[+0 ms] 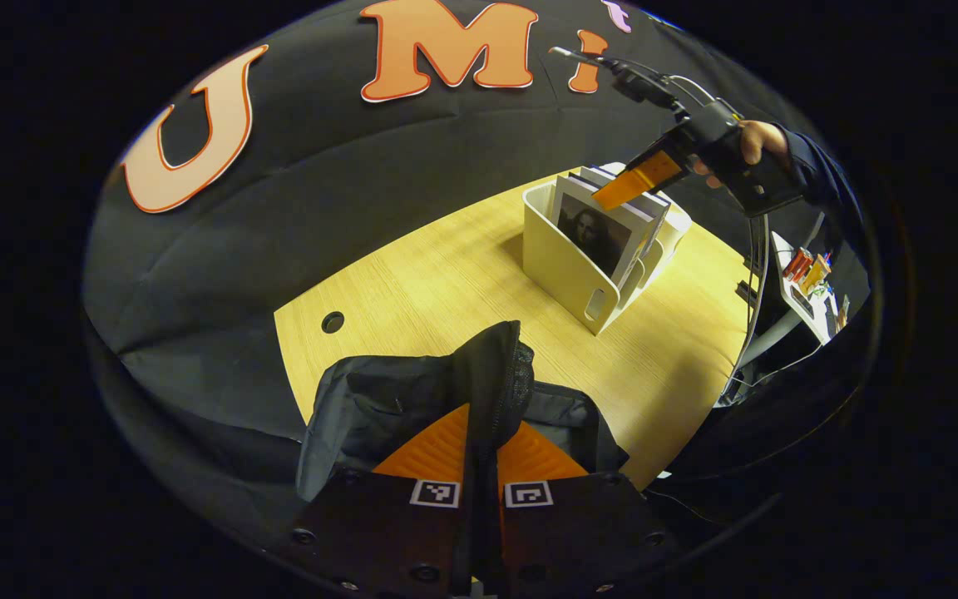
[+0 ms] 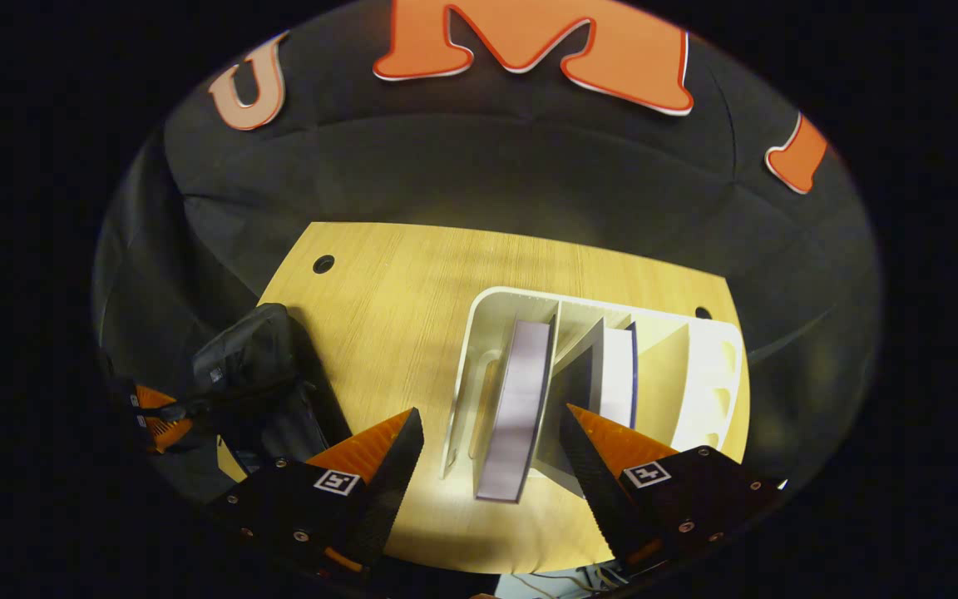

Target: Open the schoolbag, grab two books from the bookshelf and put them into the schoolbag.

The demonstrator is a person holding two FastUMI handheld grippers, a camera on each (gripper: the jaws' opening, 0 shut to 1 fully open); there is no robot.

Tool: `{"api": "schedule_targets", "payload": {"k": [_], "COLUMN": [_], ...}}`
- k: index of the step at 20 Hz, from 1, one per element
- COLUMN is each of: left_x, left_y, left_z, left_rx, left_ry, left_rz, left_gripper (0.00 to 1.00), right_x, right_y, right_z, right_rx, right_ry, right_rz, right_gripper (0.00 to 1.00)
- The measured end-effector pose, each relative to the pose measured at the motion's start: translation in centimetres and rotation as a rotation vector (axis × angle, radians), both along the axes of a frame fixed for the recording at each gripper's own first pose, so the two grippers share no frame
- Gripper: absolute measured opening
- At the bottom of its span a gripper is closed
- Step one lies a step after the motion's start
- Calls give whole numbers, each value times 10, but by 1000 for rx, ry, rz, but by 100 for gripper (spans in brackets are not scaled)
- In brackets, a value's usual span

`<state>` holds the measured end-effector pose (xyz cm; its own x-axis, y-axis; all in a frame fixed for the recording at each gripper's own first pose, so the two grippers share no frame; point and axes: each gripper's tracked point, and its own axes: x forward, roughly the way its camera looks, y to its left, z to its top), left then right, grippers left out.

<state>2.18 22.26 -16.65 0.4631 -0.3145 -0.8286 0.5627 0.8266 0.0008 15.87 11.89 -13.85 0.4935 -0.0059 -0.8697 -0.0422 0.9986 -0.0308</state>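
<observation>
Left gripper view: we see the left claw clenched on an upright fold of the black schoolbag, both fingers pressing the fabric beside its zipper. The schoolbag sits on the wooden counter, well apart from the white bookshelf, which stands farther back on the counter. A book with a portrait cover leans in the near compartment of the bookshelf.

The right claw, held by a hand, hangs just above the bookshelf.

Right gripper view: we see the right claw released, its fingers spread above the bookshelf on either side of a grey-edged book. A second book stands one compartment over. Whether the fingers touch the bookshelf is, from this angle, unclear.
</observation>
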Motion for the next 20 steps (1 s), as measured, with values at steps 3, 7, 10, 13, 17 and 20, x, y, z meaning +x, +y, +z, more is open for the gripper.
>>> {"api": "schedule_targets", "payload": {"k": [3,7,10,13,17,20], "left_x": [0,0,-1,-4,-7,-10], "left_y": [0,1,-3,-7,-11,-11], "left_z": [0,-5,-6,-8,-7,-4], "left_rx": [6,4,5,9,28,41], "left_ry": [-2,17,30,51,63,64], "left_rz": [-2,18,43,92,124,134], "left_gripper": [6,6,6,6,6,6], "right_x": [13,20,20,21,16,4], "right_y": [-8,-18,-17,-20,-26,-32], "right_z": [-20,-44,-52,-52,-47,-33], "right_rx": [-15,-14,7,36,75,91], "right_ry": [63,147,191,211,225,207], "right_rz": [-31,-83,-96,-138,-179,-172], "right_gripper": [99,85,65,39,36,35]}}
